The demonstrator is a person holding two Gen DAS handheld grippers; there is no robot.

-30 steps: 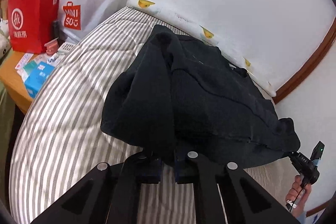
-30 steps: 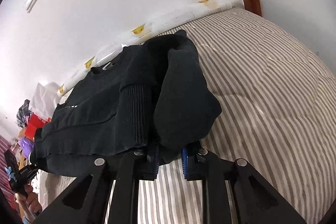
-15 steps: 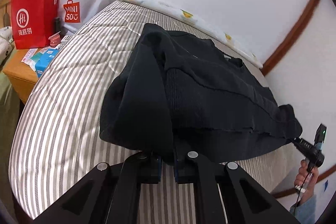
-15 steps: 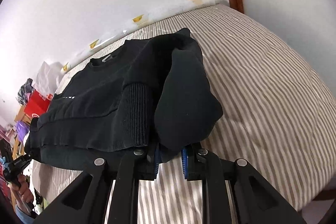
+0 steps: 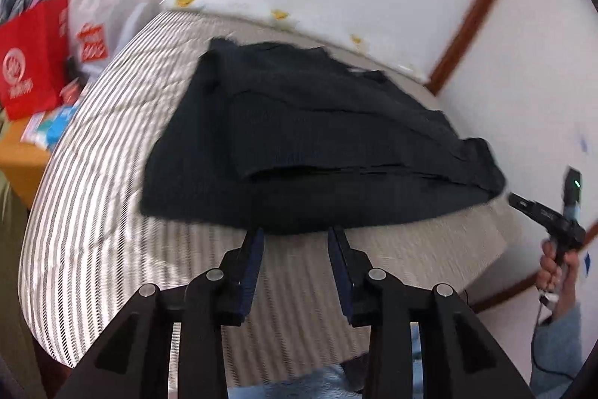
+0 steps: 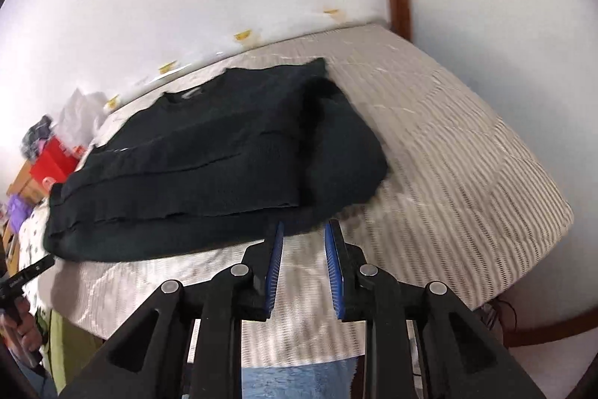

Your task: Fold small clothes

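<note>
Lying folded near the front edge of the striped quilted bed (image 5: 112,182), a black knitted sweater (image 5: 317,144), left hand-held gripper (image 5: 296,231) and right hand-held gripper (image 6: 303,226) both opening, released, nothing clamped between their jaws.

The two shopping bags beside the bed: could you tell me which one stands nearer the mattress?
The white bag with the orange logo; the red bag stands farther out.

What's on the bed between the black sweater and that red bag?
Nothing: in the left wrist view only bare striped bed lies between the sweater and the red bag.
</note>
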